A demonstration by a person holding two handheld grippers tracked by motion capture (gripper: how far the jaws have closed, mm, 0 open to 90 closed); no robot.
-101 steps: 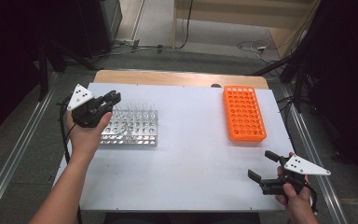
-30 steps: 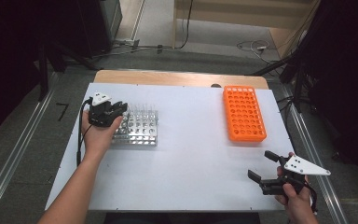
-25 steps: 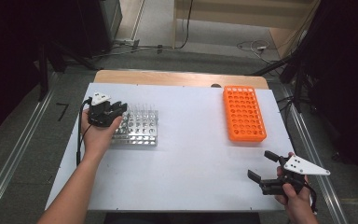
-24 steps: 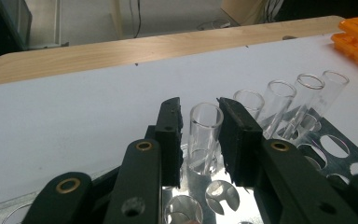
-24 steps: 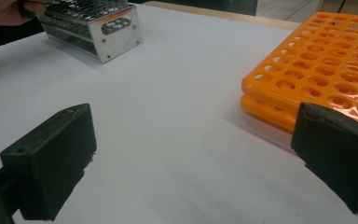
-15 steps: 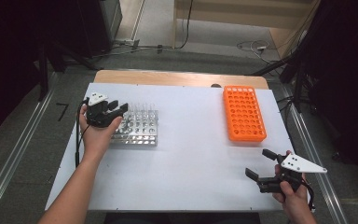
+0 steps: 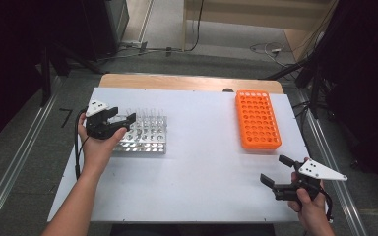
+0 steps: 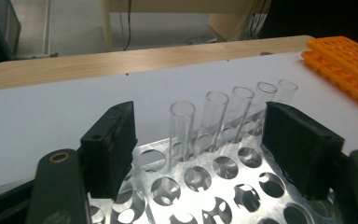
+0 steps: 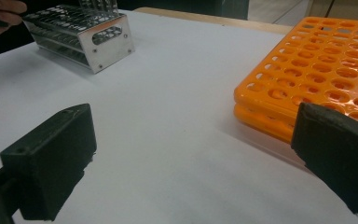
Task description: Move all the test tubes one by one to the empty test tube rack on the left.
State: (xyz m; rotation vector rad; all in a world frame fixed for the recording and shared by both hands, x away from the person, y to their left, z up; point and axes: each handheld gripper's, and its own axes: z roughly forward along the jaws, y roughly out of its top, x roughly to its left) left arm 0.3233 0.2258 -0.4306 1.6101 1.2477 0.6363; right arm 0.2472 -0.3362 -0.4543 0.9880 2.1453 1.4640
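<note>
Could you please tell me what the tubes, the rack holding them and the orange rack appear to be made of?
Tubes: clear glass or hard plastic; the table shows through them and their rims glint, so I cannot tell which. Their rack: probably polished metal, silvery with mirror-like reflections around the holes. Orange rack: likely moulded plastic, uniform opaque colour with a soft sheen.

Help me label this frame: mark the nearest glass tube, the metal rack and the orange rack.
nearest glass tube [image 8: 182, 128], left gripper view, mid wall.
metal rack [image 7: 153, 146], high view, front side plate.
orange rack [image 7: 257, 119], high view, top grid.
</note>
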